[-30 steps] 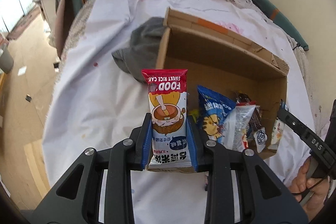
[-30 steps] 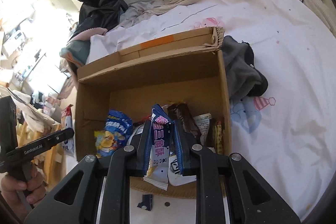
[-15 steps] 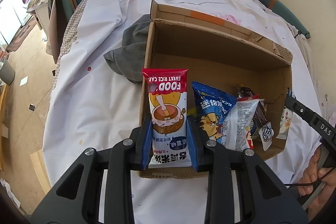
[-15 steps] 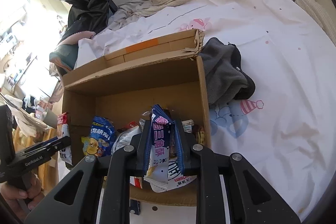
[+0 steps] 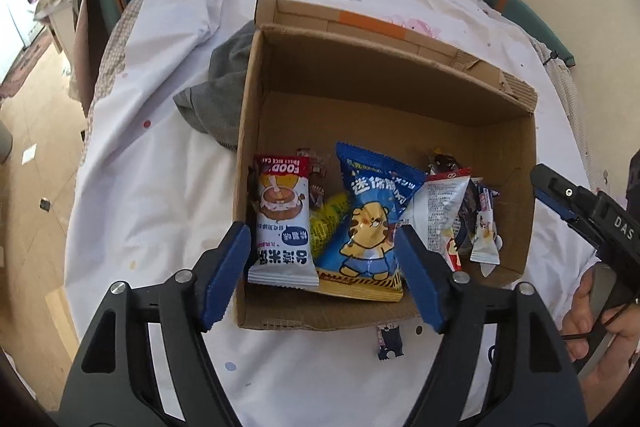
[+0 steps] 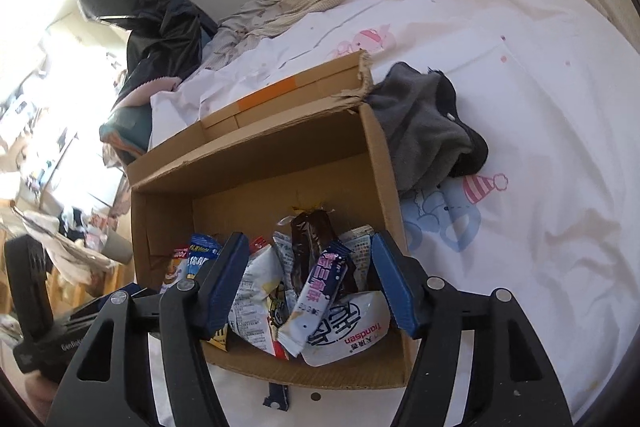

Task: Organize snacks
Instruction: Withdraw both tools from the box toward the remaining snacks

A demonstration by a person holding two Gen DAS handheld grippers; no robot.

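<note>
We see both hand-held grippers, left [image 5: 322, 259] and right [image 6: 306, 283], opening, pads clear of the snacks. In the cardboard box [image 5: 384, 75], overlapping packets hide each other; we read "SWEET RICE" on the rice cake packet [image 5: 282, 223] and "Tiandsen" on a white pouch [image 6: 352, 331].

Brown cardboard box [image 5: 516, 163], orange tape strip; blue tiger-print snack bag [image 5: 370, 227]; white bedsheet [image 6: 540, 107], pink-blue cartoon prints; grey cloth [image 6: 420, 131].

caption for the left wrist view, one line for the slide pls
Left gripper opening over a brown cardboard box, red-and-white rice cake packet released among snacks.

Both wrist views look down, sharing the box [image 5: 400, 75].
</note>
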